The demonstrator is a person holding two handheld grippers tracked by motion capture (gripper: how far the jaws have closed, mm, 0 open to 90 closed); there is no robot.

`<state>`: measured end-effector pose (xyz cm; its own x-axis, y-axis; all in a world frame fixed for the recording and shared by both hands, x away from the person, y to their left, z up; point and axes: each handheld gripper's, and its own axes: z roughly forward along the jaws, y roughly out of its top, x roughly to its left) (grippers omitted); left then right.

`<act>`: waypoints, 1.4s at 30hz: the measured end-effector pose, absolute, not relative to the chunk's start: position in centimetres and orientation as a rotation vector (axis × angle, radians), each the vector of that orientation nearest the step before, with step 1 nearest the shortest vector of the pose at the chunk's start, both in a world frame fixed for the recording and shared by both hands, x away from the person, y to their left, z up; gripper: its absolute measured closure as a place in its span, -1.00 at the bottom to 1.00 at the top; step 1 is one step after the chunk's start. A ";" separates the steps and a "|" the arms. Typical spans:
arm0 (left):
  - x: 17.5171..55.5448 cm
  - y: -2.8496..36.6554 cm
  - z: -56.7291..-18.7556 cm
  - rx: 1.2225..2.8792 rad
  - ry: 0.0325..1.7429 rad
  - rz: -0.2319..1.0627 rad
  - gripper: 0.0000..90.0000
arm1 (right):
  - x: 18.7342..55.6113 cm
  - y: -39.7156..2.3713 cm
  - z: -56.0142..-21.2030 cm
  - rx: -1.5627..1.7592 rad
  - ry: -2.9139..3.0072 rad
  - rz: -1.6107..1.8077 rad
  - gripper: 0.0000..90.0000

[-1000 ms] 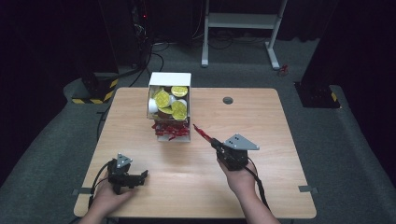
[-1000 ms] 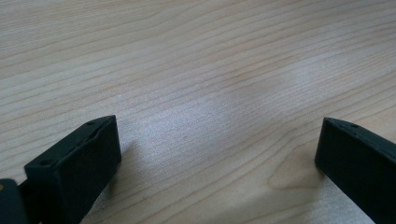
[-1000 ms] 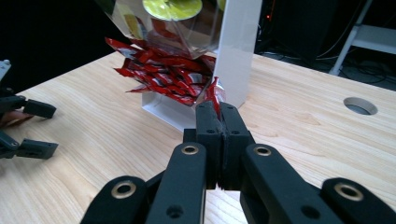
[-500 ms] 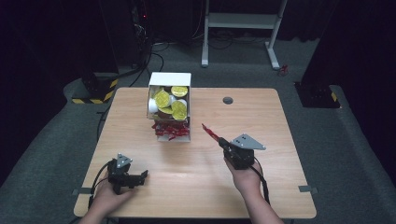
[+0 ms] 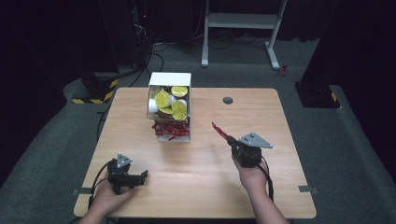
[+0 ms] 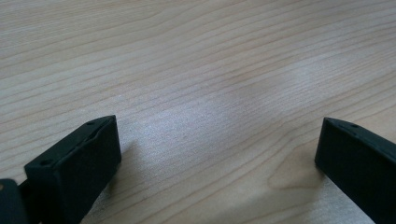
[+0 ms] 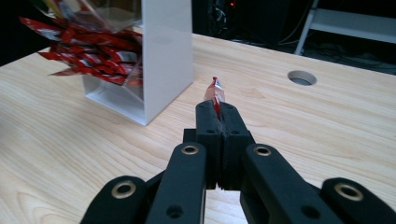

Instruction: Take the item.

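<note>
Centre right of the high view: my right tool (image 5: 229,138) is clenched on a red packet (image 5: 218,130), clear of the white box (image 5: 169,79). My left tool (image 5: 140,176) rests released, lower left. I should keep the packet level.

Left claw (image 5: 144,174) jaws spread wide, low, right claw (image 5: 223,132) jaws clamped together, raised

The table (image 5: 289,186) is pale wood with fine visible grain and a soft satin sheen. On it, the box (image 7: 166,56) looks like smooth white plastic, clear at its front. The red sachets (image 7: 88,58) inside are glossy crinkled foil, as is the sachet (image 7: 215,93) pinched between matt black plastic jaws.
</note>
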<state>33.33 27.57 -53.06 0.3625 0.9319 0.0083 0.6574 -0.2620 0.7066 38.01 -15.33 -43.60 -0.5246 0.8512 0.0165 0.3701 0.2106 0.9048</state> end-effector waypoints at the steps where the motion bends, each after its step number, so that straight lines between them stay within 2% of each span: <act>1: 33.3 27.6 -53.1 2.012 1.372 0.578 -0.99 | 38.0 -15.5 -43.6 1.131 1.997 1.274 0.99; 29: 33.3 27.6 -53.1 2.012 1.372 0.579 -0.99 | 40.5 -19.0 -44.3 1.251 1.909 1.157 0.99; 42: 33.3 27.6 -53.1 2.009 1.374 0.579 -0.99 | 42.2 -19.3 -44.7 1.295 1.883 1.108 0.99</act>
<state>33.33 27.56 -53.08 0.3600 0.9329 0.0070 0.6562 -0.2586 0.7089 42.16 -19.33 -44.68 -0.3500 0.9366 -0.0137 0.4429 0.1784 0.8787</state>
